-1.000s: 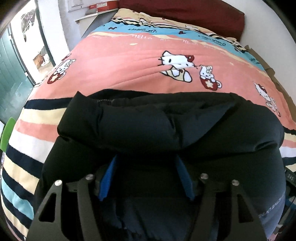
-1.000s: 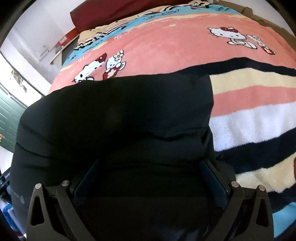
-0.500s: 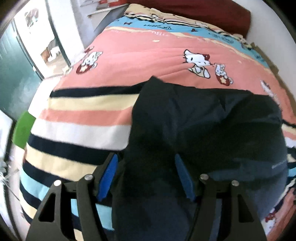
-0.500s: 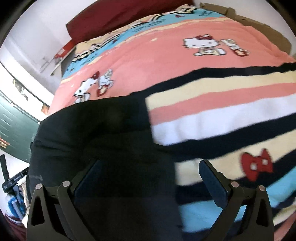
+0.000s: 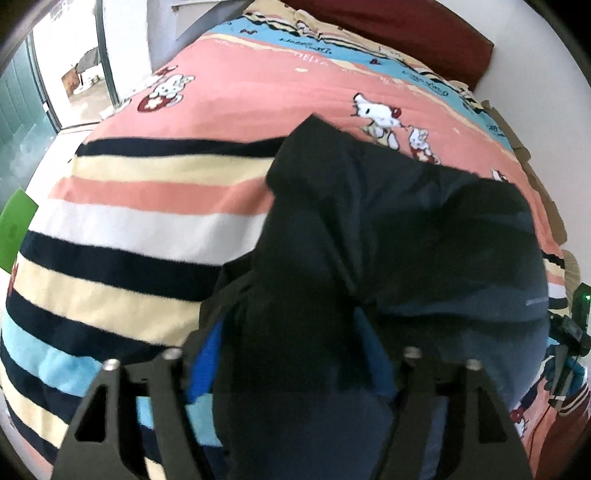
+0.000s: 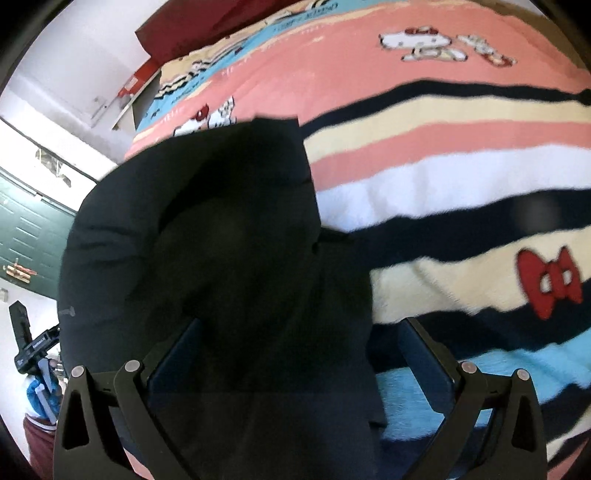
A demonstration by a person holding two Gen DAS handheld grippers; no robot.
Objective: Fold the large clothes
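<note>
I have one bed under me, covered by a striped cartoon-cat blanket (image 5: 155,206), with a dark red pillow (image 5: 399,26) at its head. On the blanket lies one black padded jacket (image 5: 406,229), bunched and partly doubled over, its bulk toward the bed's near edge and a corner pointing up toward the pink band.

My left gripper (image 5: 299,354) has its blue-padded fingers (image 5: 207,354) set fairly wide, and jacket fabric runs down between them; I cannot tell whether they truly pinch it or the cloth just drapes through. My right gripper (image 6: 299,354) is the same story: jaws spread wide, dark fabric filling the gap, grip uncertain.

I judge I am mid-fold, carrying an edge across. To do it well I would keep both grippers level with each other, so the edge travels straight, lift only enough to clear the puffy layer beneath, and lay it down flat before letting go. This padding springs back, so I would press along the crease.

Count: one jacket, one blanket, one pillow, two grippers.
</note>
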